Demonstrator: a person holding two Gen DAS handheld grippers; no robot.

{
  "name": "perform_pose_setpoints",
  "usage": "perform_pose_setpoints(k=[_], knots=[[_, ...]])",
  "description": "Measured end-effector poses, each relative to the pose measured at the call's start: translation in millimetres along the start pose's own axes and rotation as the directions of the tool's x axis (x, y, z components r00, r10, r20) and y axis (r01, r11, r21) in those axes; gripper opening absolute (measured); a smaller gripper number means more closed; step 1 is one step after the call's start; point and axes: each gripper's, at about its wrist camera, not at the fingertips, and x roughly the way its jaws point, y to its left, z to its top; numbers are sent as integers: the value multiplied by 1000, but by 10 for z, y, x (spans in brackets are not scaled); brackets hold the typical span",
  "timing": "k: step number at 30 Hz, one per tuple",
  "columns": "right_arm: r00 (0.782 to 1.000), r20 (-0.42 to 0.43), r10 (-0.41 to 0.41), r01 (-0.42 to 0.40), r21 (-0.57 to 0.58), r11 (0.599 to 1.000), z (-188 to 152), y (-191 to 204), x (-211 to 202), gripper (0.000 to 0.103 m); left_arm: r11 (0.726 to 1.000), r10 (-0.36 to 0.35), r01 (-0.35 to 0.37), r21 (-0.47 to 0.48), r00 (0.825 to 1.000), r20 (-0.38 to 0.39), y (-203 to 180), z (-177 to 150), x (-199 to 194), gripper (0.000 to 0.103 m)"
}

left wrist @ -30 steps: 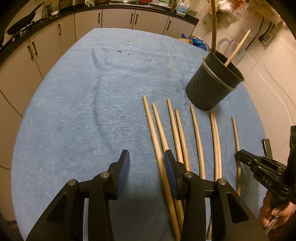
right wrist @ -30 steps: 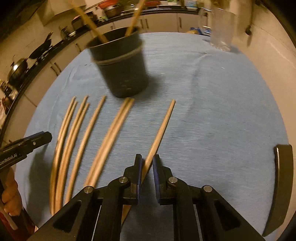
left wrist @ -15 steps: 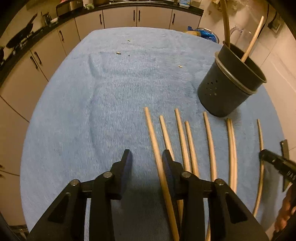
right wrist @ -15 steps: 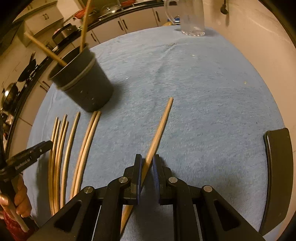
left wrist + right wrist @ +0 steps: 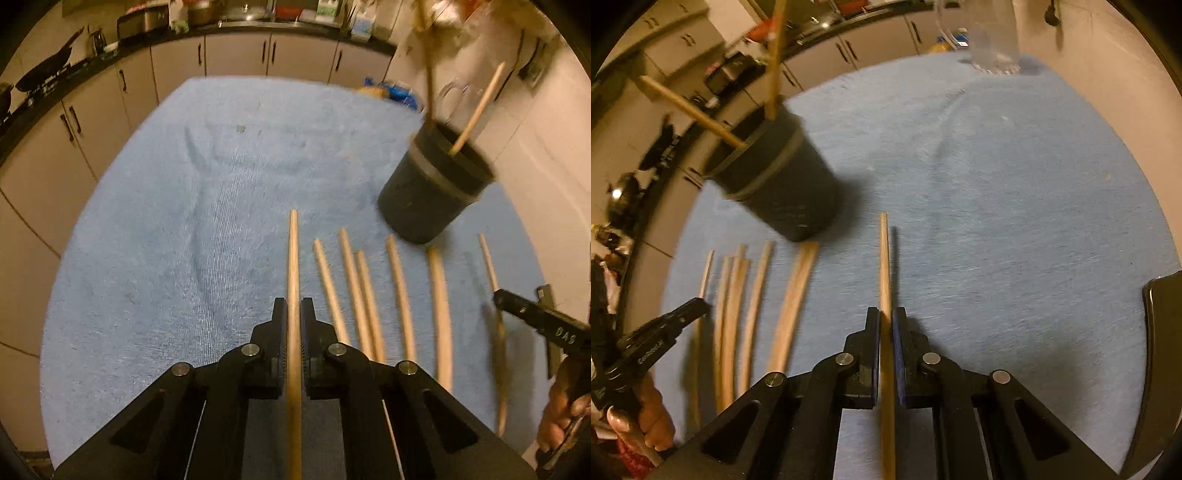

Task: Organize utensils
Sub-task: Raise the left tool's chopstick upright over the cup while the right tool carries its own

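Observation:
My left gripper (image 5: 293, 310) points down at the blue cloth, its jaws closing with the pads pressed on the leftmost wooden chopstick (image 5: 293, 258), which runs straight ahead between them. Several more chopsticks (image 5: 400, 291) lie side by side to its right. The black utensil holder (image 5: 432, 195) stands beyond them with two sticks in it. My right gripper (image 5: 885, 317) is closing tighter on another chopstick (image 5: 884, 258), whose tip hangs just above the cloth and casts a shadow. In the right wrist view the holder (image 5: 783, 184) is at upper left and the loose chopsticks (image 5: 792, 306) at left.
A blue cloth (image 5: 166, 240) covers the table. A clear glass jug (image 5: 990, 37) stands at the far edge near the wall. A dark chair back (image 5: 1163, 332) rises at the right edge. Kitchen cabinets (image 5: 236, 55) and a counter lie behind.
My left gripper has shut on the leftmost chopstick, which stood loose between open jaws before. The right gripper kept its chopstick and swung it to point straight ahead.

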Motion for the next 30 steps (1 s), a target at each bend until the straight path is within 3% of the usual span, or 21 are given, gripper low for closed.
perform_pose_setpoints(k=[7,13,30], knots=[[983,149,106,-97,-64,993,-100,197,-470,8,999,-54,53,12,991,125,-117,3,-578,6],[944,287,159,-126,-132,983,-218,401,-808,8,998,-65,59,35,979,194,-256,-32,-905,6],[909,374,185,-149,-125,981,-306,416,-1055,8,997,-73,62,49,966,246,-350,-21,-1207,7]])
